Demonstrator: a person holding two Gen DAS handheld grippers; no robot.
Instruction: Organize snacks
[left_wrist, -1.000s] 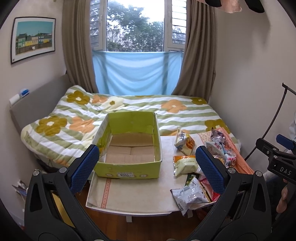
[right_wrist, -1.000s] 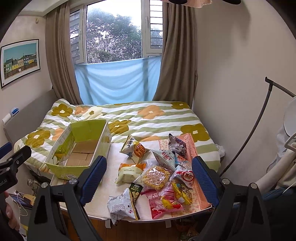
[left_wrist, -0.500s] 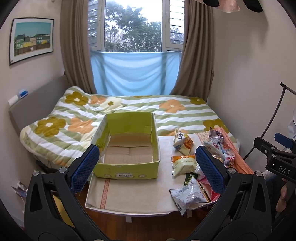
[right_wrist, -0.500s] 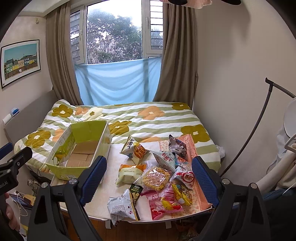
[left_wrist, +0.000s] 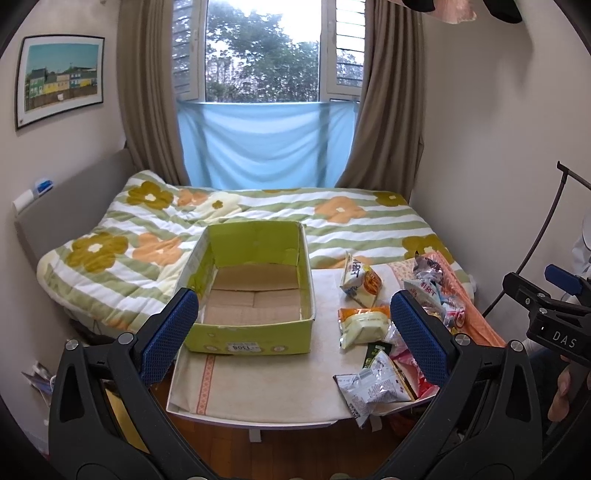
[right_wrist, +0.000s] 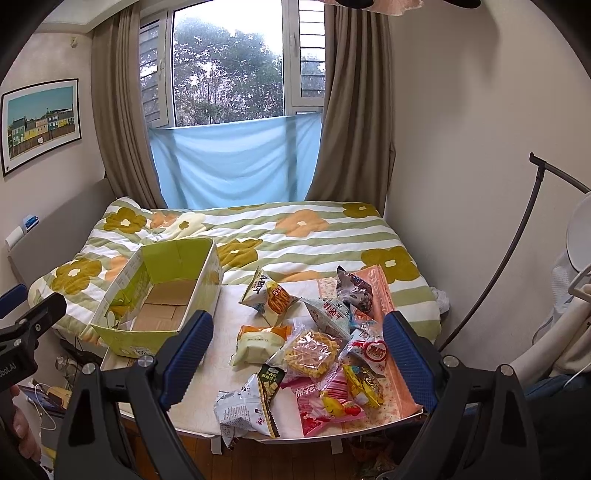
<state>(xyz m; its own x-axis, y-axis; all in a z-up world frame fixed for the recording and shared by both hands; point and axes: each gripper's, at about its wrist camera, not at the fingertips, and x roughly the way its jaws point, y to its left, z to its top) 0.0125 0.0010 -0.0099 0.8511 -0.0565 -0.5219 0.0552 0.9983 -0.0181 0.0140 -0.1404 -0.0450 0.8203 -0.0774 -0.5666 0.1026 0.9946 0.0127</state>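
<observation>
An empty green cardboard box stands on the left of a small white table. Several snack packets lie loose on the right: a white-orange bag, a pale green-orange packet, a grey-white bag, a round yellow snack and a pink packet. My left gripper is open and empty, held back from the table. My right gripper is open and empty, above the near edge by the snacks.
A bed with a flowered striped quilt lies behind the table. Walls close in on the right. A black curved stand rises at right. Wooden floor shows below the table. Clutter and cables lie at lower left.
Both grippers have drifted slightly; the view of the table is almost the same. Nothing was picked up or moved.
</observation>
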